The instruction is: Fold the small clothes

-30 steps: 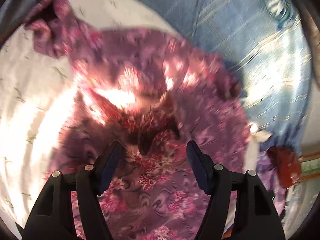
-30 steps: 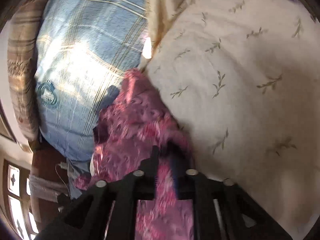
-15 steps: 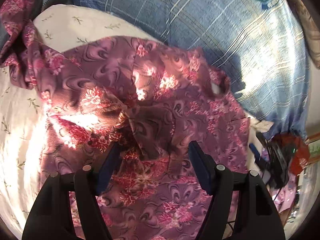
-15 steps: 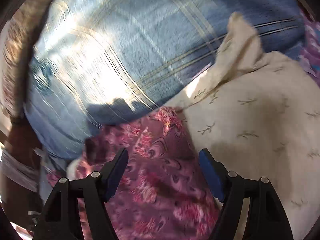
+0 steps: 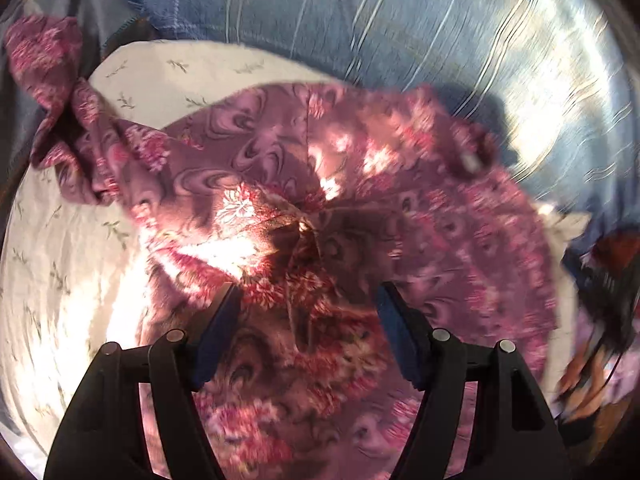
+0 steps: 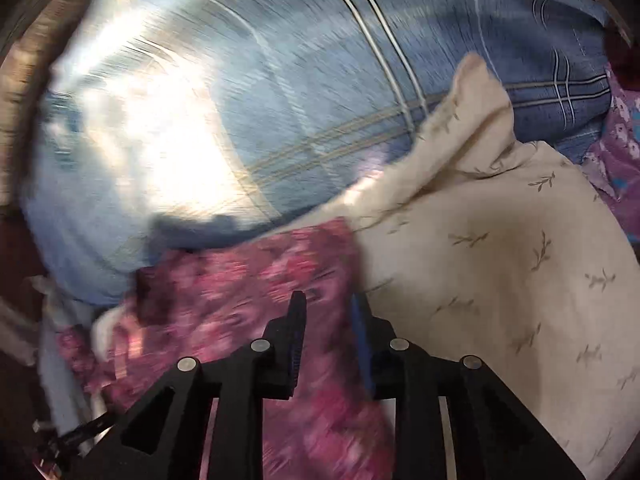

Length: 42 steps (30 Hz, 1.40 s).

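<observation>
A purple garment with pink flowers (image 5: pixel 360 184) lies crumpled on a cream leaf-print pillow (image 5: pixel 60 240). My left gripper (image 5: pixel 308 308) is open just above its bunched middle and holds nothing. In the right wrist view the same garment (image 6: pixel 240 280) lies at the pillow's (image 6: pixel 500 260) left edge. My right gripper (image 6: pixel 326 312) has its jaws nearly together around the garment's edge, with cloth between them. The view is blurred.
A blue plaid bedcover (image 5: pixel 400 20) lies behind the pillow, also in the right wrist view (image 6: pixel 280 80). Another purple flowered cloth (image 6: pixel 620 152) sits at the far right. Dark cables and clutter (image 5: pixel 608 280) lie past the bed's right side.
My right gripper was shut on the garment, opened wide half a second ago, and has now closed on its edge again. My left gripper stayed open over the garment.
</observation>
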Available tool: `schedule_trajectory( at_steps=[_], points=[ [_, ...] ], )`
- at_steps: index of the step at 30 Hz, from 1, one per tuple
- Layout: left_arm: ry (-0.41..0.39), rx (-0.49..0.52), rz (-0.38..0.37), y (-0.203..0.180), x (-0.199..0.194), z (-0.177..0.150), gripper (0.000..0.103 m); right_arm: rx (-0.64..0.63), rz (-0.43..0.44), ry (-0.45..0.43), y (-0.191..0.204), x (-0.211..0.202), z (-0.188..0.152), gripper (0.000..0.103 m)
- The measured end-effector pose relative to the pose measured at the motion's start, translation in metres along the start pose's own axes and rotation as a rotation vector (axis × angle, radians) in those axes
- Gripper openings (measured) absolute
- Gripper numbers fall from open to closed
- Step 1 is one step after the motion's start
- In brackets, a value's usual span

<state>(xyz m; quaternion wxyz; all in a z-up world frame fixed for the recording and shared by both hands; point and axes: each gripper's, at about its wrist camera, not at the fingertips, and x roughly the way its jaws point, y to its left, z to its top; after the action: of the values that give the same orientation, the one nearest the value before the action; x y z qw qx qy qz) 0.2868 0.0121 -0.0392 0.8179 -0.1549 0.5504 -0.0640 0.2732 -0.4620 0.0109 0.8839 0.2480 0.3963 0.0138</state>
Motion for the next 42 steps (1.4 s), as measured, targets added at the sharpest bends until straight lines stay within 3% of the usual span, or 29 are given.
schedule_trajectory(
  at_steps=[1, 3, 5, 6, 7, 9, 10, 12, 16, 19, 21, 27, 31, 33, 35, 36, 38, 39, 42],
  points=[
    [-0.01, 0.007, 0.007, 0.0, -0.004, -0.004, 0.07, -0.025, 0.05, -0.002, 0.006, -0.011, -0.011, 0.025],
    [0.0, 0.017, 0.033, -0.002, -0.001, -0.012, 0.07, -0.053, 0.063, 0.035, 0.013, -0.016, -0.036, 0.025],
    [0.056, 0.018, 0.063, -0.004, 0.017, -0.025, 0.07, -0.054, 0.029, 0.114, 0.009, -0.001, -0.056, 0.024],
    [0.037, 0.042, 0.089, -0.007, 0.017, -0.03, 0.07, -0.047, -0.027, 0.191, 0.002, 0.016, -0.07, 0.022],
    [0.011, 0.084, 0.115, -0.013, 0.01, -0.035, 0.07, -0.046, -0.031, 0.168, -0.002, 0.017, -0.078, 0.019],
    [0.027, 0.083, 0.053, -0.011, -0.004, -0.041, 0.07, -0.06, -0.083, 0.149, 0.012, 0.007, -0.076, 0.024],
    [0.023, 0.07, 0.007, -0.006, -0.015, -0.042, 0.07, -0.069, -0.077, 0.146, 0.023, 0.002, -0.074, 0.024],
    [-0.03, 0.04, -0.014, 0.018, -0.047, -0.045, 0.07, -0.129, -0.037, 0.116, 0.054, -0.01, -0.07, 0.026],
    [-0.096, -0.076, 0.032, 0.082, -0.085, -0.047, 0.07, -0.29, 0.054, 0.072, 0.149, -0.021, -0.071, 0.054],
    [-0.125, -0.162, 0.143, 0.136, -0.106, -0.055, 0.07, -0.376, 0.173, 0.111, 0.236, -0.004, -0.076, 0.054],
    [-0.149, -0.214, 0.176, 0.171, -0.123, -0.064, 0.07, -0.441, 0.229, 0.178, 0.298, 0.016, -0.088, 0.054],
    [-0.225, -0.329, 0.175, 0.25, -0.162, -0.076, 0.07, -0.623, 0.333, 0.291, 0.462, 0.102, -0.139, 0.057],
    [-0.244, -0.372, 0.182, 0.286, -0.17, -0.076, 0.07, -0.714, 0.325, 0.331, 0.541, 0.159, -0.181, 0.06],
    [-0.25, -0.381, 0.135, 0.296, -0.172, -0.077, 0.071, -0.738, 0.296, 0.335, 0.563, 0.181, -0.196, 0.06],
    [-0.254, -0.379, 0.114, 0.296, -0.175, -0.078, 0.071, -0.781, 0.209, 0.314, 0.584, 0.202, -0.215, 0.06],
    [-0.263, -0.365, 0.125, 0.293, -0.177, -0.079, 0.071, -0.807, 0.165, 0.302, 0.59, 0.209, -0.221, 0.058],
    [-0.273, -0.335, 0.161, 0.288, -0.179, -0.079, 0.071, -0.859, 0.103, 0.263, 0.598, 0.212, -0.23, 0.009],
    [-0.275, -0.328, 0.166, 0.286, -0.179, -0.079, 0.071, -0.845, 0.132, 0.272, 0.598, 0.208, -0.229, 0.002],
    [-0.28, -0.336, 0.146, 0.28, -0.18, -0.076, 0.071, -0.726, 0.299, 0.238, 0.572, 0.162, -0.202, 0.002]
  ],
)
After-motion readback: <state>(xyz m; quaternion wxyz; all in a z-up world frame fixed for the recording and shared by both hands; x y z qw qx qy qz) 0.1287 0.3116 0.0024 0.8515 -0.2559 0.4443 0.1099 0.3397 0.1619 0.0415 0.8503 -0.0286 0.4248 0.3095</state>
